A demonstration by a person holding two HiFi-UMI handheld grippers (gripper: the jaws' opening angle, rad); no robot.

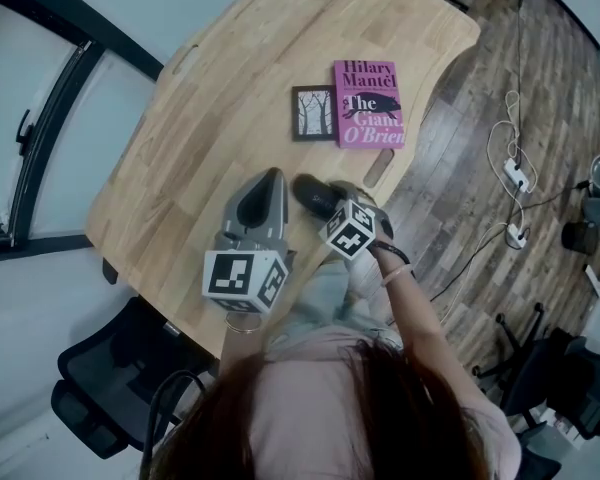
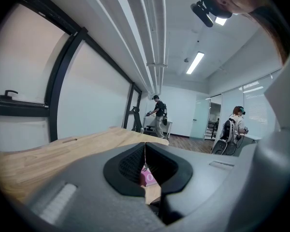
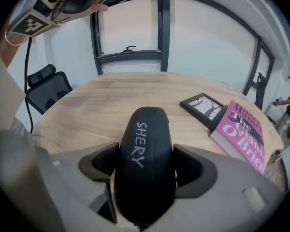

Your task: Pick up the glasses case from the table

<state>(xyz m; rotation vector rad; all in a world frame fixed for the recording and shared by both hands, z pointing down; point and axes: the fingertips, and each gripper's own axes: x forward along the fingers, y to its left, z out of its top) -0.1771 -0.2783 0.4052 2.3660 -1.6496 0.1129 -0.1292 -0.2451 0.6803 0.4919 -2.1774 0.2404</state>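
Observation:
The black glasses case (image 3: 146, 158), marked SHERY in white, lies lengthwise on the wooden table (image 1: 210, 118) near its front edge. My right gripper (image 3: 146, 167) points steeply down over it with its jaws spread wide. The case sits between them, with a pad (image 3: 102, 162) close beside each long side. From the head view the case (image 1: 313, 194) shows just ahead of the right gripper (image 1: 327, 206). My left gripper (image 1: 270, 180) hovers left of the case, held nearly level and shut with nothing in it; its pads (image 2: 135, 166) meet in a thin line.
A pink book (image 1: 368, 103) and a small black picture frame (image 1: 313, 112) lie further out on the table. A black office chair (image 1: 110, 378) stands at the near left edge. Cables and a power strip (image 1: 516, 173) lie on the floor at right. People (image 2: 158, 115) stand far off.

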